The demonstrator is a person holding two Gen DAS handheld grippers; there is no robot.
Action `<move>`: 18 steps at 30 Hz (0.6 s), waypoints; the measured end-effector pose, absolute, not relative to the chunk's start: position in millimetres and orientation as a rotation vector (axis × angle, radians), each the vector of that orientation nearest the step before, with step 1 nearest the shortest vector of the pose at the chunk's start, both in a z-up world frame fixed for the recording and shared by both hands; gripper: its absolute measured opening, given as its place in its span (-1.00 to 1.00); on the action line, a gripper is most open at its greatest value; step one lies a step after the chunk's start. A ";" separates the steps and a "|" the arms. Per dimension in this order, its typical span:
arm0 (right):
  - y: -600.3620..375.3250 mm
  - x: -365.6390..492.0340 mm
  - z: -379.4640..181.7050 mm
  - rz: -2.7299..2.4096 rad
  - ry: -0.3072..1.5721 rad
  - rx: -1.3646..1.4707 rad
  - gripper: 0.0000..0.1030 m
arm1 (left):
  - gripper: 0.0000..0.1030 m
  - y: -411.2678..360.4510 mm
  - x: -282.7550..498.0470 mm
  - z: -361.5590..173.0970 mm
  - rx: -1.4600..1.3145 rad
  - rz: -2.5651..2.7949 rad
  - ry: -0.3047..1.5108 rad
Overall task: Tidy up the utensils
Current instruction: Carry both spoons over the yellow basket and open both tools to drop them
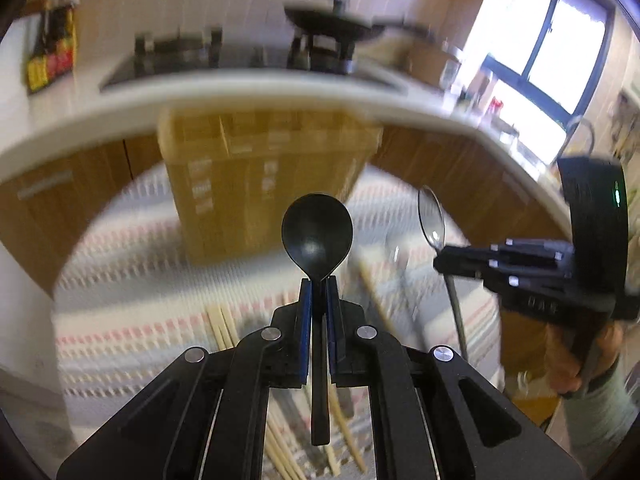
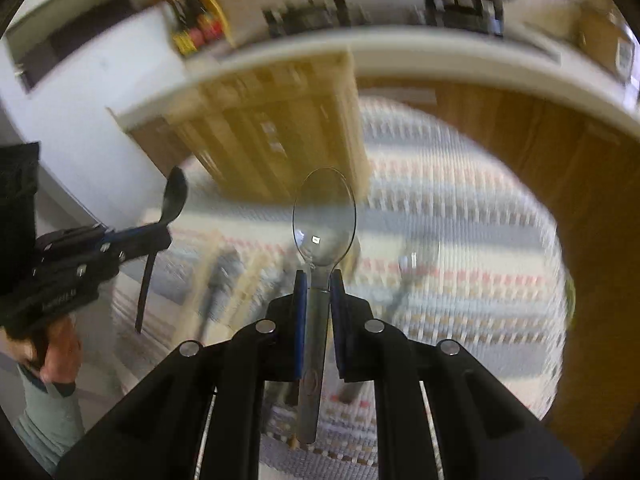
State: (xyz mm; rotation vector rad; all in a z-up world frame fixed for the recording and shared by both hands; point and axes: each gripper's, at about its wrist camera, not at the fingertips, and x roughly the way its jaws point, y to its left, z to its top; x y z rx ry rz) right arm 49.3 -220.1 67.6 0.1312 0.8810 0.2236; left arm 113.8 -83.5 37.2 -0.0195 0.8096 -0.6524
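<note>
My left gripper [image 1: 319, 286] is shut on a black spoon [image 1: 317, 234], bowl pointing forward, held above a striped mat [image 1: 132, 320]. My right gripper [image 2: 319, 280] is shut on a clear plastic spoon [image 2: 324, 220], bowl forward. A wooden utensil organizer [image 1: 264, 176] with compartments stands ahead on the mat; it also shows in the right wrist view [image 2: 280, 128]. The right gripper [image 1: 444, 258] with its clear spoon [image 1: 431, 214] shows at the right of the left wrist view. The left gripper [image 2: 160, 232] with the black spoon [image 2: 174, 196] shows at the left of the right wrist view.
Wooden chopsticks [image 1: 224, 328] and other utensils lie blurred on the mat below the grippers. A white kitchen counter [image 1: 240, 88] with a stove and a black pan [image 1: 332, 20] runs behind. A window [image 1: 552, 36] is at the far right.
</note>
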 end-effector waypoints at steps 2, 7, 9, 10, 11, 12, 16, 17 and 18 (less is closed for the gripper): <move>-216.0 49.5 93.6 0.233 0.784 0.104 -0.81 | -0.91 -80.2 120.3 58.8 -0.046 -0.645 0.743; -212.4 72.2 145.2 0.203 0.581 0.047 -0.81 | -0.91 -66.1 139.0 107.3 -0.106 -0.593 0.591; -213.7 87.4 155.0 0.181 0.511 0.045 -0.81 | -0.91 -65.4 152.6 115.1 -0.133 -0.575 0.553; -212.6 93.2 156.8 0.175 0.490 0.049 -0.81 | -0.91 -65.4 158.3 118.3 -0.135 -0.561 0.531; -212.6 101.1 159.0 0.160 0.461 0.052 -0.81 | -0.91 -65.0 164.3 120.5 -0.133 -0.542 0.500; -215.6 107.4 158.3 0.136 0.444 0.050 -0.81 | -0.91 -65.3 170.3 121.6 -0.135 -0.526 0.477; -224.4 144.1 154.7 0.097 0.389 0.074 -0.81 | -0.90 -58.4 183.6 122.6 -0.152 -0.481 0.344; -226.3 152.4 152.2 0.092 0.371 0.082 -0.81 | -0.90 -57.6 189.6 121.8 -0.162 -0.474 0.339; -227.9 159.7 149.3 0.091 0.361 0.087 -0.81 | -0.90 -54.5 194.6 118.7 -0.169 -0.471 0.332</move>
